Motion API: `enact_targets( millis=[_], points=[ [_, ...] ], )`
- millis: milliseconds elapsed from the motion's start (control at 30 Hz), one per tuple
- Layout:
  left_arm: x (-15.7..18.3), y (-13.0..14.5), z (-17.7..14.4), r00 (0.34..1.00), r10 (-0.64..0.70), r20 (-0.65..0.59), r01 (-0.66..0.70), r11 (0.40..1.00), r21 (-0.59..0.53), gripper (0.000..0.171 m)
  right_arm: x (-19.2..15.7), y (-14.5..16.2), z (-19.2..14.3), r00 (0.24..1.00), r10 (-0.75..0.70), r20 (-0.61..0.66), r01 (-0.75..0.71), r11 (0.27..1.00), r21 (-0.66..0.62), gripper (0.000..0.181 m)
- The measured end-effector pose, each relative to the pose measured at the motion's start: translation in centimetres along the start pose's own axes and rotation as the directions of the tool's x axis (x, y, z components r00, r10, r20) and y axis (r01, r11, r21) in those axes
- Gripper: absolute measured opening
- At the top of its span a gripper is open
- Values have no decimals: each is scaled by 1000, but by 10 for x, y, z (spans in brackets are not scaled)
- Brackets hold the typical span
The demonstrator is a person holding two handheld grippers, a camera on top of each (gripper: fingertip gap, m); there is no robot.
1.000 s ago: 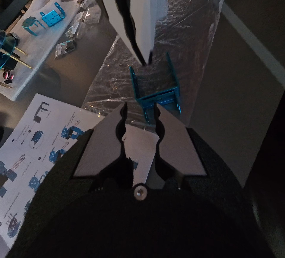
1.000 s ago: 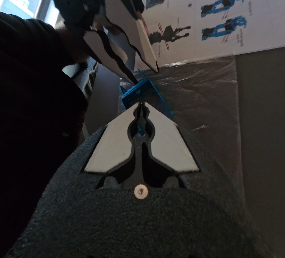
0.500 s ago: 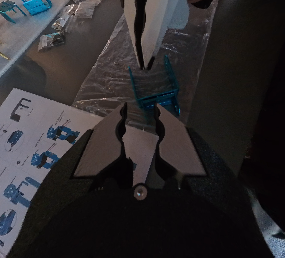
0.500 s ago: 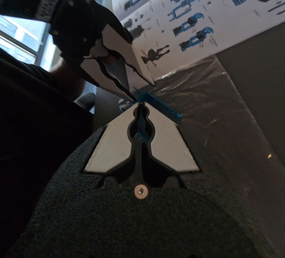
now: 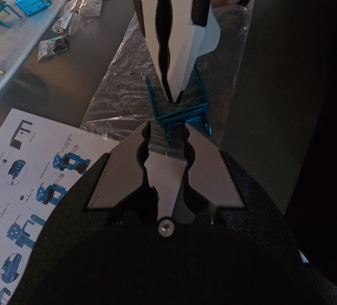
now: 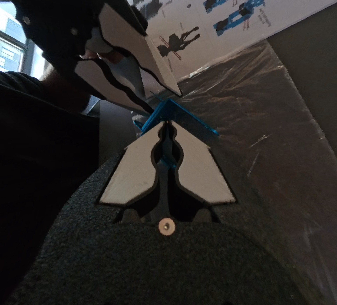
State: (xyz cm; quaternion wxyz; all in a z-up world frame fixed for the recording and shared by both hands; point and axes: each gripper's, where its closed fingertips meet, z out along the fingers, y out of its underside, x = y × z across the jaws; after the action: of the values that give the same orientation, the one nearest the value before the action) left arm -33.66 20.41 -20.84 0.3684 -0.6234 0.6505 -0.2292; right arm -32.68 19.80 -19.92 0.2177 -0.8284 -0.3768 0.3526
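A dim grey tabletop (image 5: 76,80) is carrying everything here, and the light is coming from a window (image 6: 11,44) showing at the far left of the right wrist view, beyond a person's dark sleeve (image 6: 45,132). A crinkled sheet of clear plastic film (image 5: 125,95) is lying across the middle of the table, and a blue metal bracket assembly (image 5: 182,119) is sitting on it, its two side plates running away from the left camera. The right gripper (image 6: 166,122) is pinching one thin plate of that bracket, its fingers drawn nearly together on the blue metal; in the left wrist view it is reaching down from the far side with its tips between the bracket's side plates. The left gripper (image 5: 166,128) is hovering just on the near side of the bracket with its fingers standing well apart and nothing between them; whether the lower tip is touching the bracket cannot be told. A white instruction sheet (image 5: 36,159) with blue and black diagrams is lying at the near left, its corner overlapping the film's edge. Far left, small clear bags of parts (image 5: 54,49) are lying scattered on the table, and another blue bracket (image 5: 32,5) is resting on a white foam pad (image 5: 21,40).
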Motion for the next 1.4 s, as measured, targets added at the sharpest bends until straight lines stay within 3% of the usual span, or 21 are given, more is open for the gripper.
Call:
enact_targets(
  millis=[867,1167,1267,1400],
  points=[
    [2,-5,3,999,0,-44,0,1000,20,26,-5,2,8,989,83,122,-78,996,-51,0],
    [2,-5,2,999,-5,-49,6,1000,20,26,1,10,-9,991,-134,12,134,986,-97,12],
    [2,-5,2,999,4,-37,-4,1000,18,26,-11,8,-1,988,-138,63,145,983,-110,21],
    [1,-2,-2,1000,26,2,-26,1000,11,24,-18,3,9,984,-163,73,170,980,-107,20]
  ],
)
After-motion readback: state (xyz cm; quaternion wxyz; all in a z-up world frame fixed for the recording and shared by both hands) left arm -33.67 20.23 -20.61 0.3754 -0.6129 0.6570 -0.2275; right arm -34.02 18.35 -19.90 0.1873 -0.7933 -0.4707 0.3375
